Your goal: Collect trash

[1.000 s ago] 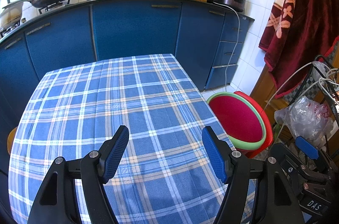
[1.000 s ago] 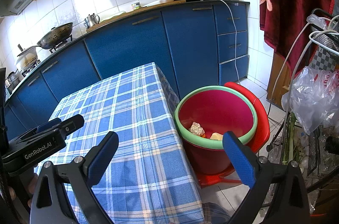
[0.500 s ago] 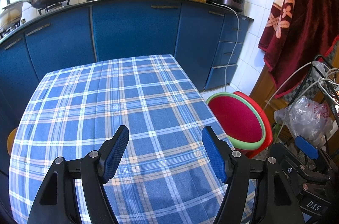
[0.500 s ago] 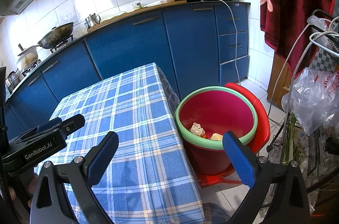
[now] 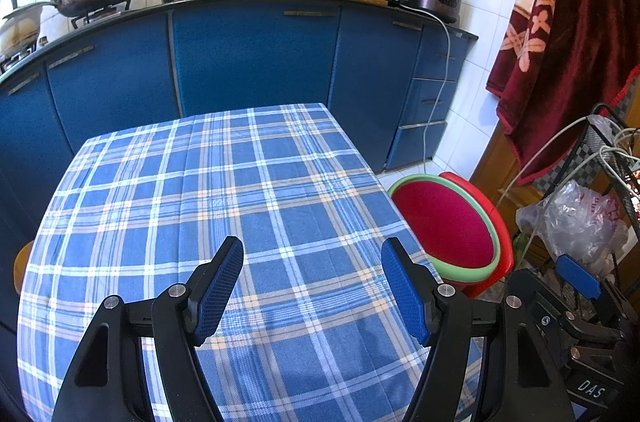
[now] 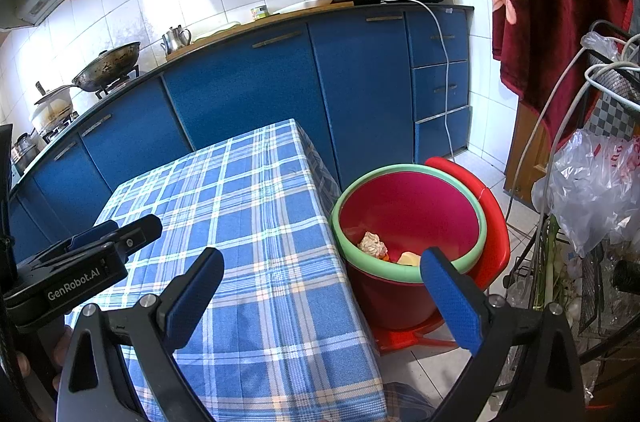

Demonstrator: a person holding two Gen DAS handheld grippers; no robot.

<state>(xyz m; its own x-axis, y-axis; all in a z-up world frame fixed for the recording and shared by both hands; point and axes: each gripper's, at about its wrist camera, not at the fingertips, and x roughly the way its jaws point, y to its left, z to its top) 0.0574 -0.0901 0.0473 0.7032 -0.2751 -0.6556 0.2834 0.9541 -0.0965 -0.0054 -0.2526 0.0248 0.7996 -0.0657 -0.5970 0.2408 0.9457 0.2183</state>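
Trash lay crumpled at the bottom of the red bin, below and ahead of your right gripper, the nearer one. Both jaws stood wide, empty; your left gripper faced the bare checked surface. Bin contents were partly hidden by its rim.

The left wrist camera sits just behind the left tongs, angled down over the checked desk toward the blue cabinets; the right wrist camera looks past the right tongs likewise, set further right, nearer the red bin; both share desk, cabinets and bin.
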